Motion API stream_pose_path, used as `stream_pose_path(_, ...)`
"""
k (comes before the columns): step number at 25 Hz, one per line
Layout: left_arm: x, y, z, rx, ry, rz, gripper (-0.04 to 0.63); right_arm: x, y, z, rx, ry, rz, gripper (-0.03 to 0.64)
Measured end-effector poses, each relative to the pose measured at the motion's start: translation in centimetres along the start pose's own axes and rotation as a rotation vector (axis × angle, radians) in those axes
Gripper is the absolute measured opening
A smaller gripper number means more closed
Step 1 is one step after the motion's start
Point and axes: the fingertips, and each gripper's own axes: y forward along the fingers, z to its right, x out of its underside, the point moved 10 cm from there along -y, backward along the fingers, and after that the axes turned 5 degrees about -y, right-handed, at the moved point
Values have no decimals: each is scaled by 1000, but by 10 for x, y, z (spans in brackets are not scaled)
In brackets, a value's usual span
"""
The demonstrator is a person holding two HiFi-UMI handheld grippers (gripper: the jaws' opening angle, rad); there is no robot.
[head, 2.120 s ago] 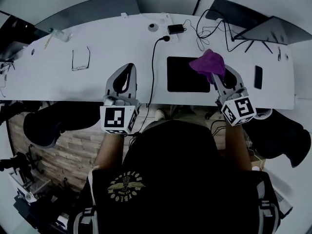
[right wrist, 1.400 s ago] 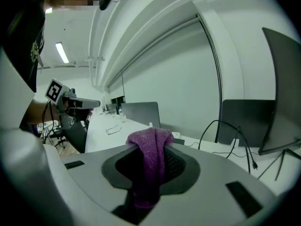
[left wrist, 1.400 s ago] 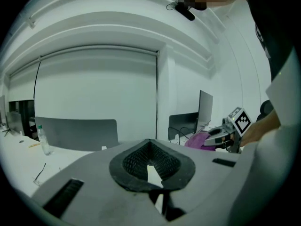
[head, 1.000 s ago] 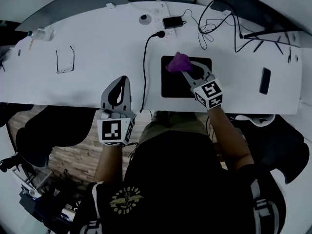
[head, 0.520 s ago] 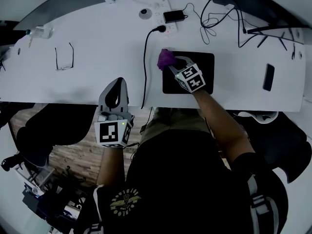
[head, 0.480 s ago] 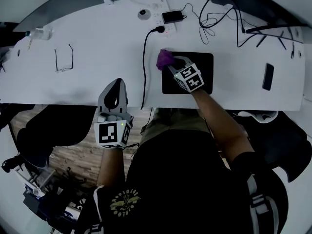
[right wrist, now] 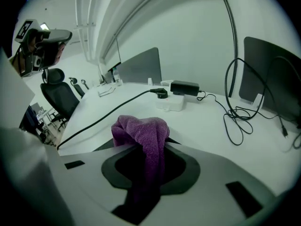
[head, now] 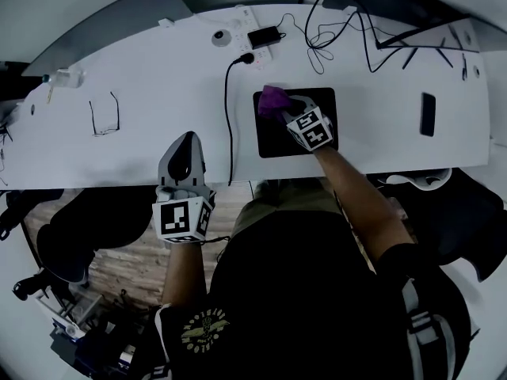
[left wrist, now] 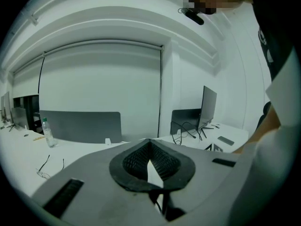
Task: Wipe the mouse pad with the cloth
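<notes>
The black mouse pad (head: pixel 277 139) lies on the white desk (head: pixel 150 70), near its front edge and straight ahead of the person. The purple cloth (head: pixel 274 99) sits bunched over the pad's far left corner. In the right gripper view the cloth (right wrist: pixel 142 130) rises in a crumpled fold above the jaws and hangs down between them. The jaws are clamped on it, so the right gripper (head: pixel 283 108) grips the cloth from the near right, its marker cube above the middle of the pad. Whether the cloth presses on the pad or only hangs just over it cannot be told. Just left of the pad a black cable (head: pixel 227 125) runs from the desk's front edge to a white power strip (head: pixel 255 54) at the back, with a black adapter (head: pixel 262 36) beside it. The left gripper (head: pixel 188 141) hangs over the desk's front edge, left of the cable and well apart from the pad. Its jaws are together with nothing between them; only a thin bright sliver shows between the ribbed pads (left wrist: pixel 162 161). Farther left on the desk lie a pair of eyeglasses (head: pixel 104 115), and a dark phone (head: pixel 427 114) lies well to the right of the pad.
</notes>
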Motion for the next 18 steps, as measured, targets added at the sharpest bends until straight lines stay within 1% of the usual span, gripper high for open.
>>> stream_pose_path(3,-4,2,3,14,13,2,2,5,-5,4,35,14,9,86)
stream_pose_path(8,-8,7,7,36,29,8,2,13,-14,11,67,40,1,86)
stream_pose_path(18,-15,14,8,61,26,25,2,45,-50,45,180,119,-27,86)
